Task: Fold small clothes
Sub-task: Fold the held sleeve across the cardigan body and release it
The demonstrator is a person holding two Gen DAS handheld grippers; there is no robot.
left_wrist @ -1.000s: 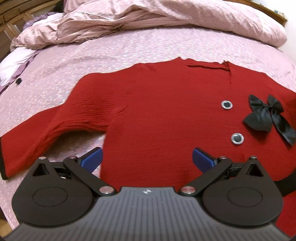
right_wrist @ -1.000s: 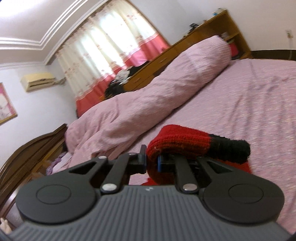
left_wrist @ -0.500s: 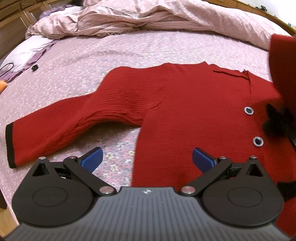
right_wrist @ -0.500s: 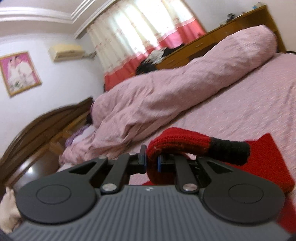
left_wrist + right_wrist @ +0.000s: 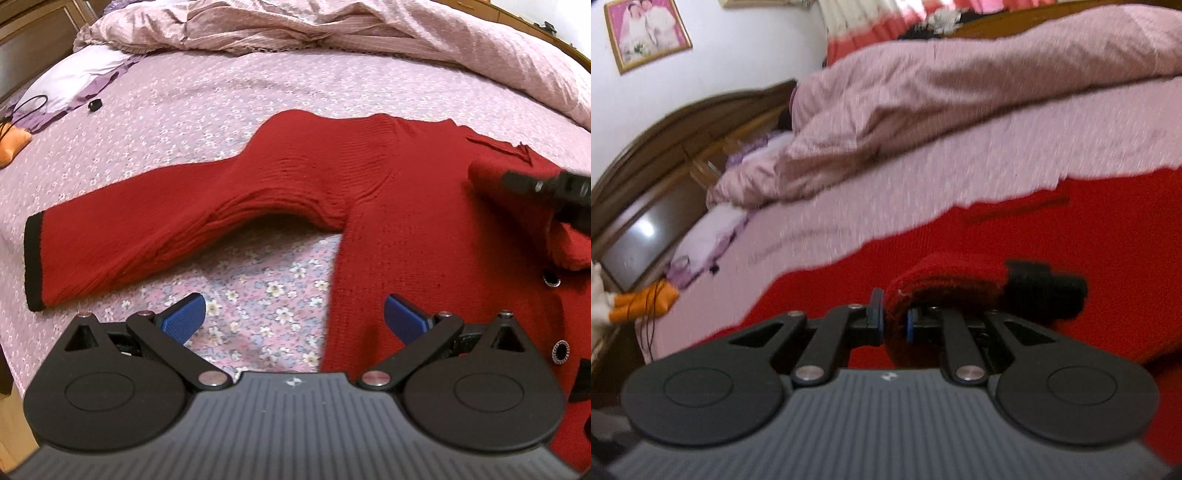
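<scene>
Blue pads (image 5: 183, 316) of the left hand-held gripper (image 5: 293, 318) stand wide apart, empty, over the flowered bed sheet (image 5: 258, 291) and the red cardigan's (image 5: 424, 236) side edge. The right hand-held gripper (image 5: 894, 325) is clamped on the cardigan's black-cuffed right sleeve (image 5: 945, 280) — held over the body. The left sleeve (image 5: 155, 229) lies flat, outstretched; a pink quilt (image 5: 332, 26) is bunched beyond.

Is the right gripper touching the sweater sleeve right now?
Touching. The right wrist view shows the right gripper with its blue pads closed on the red sleeve, knit bunched between them.
</scene>
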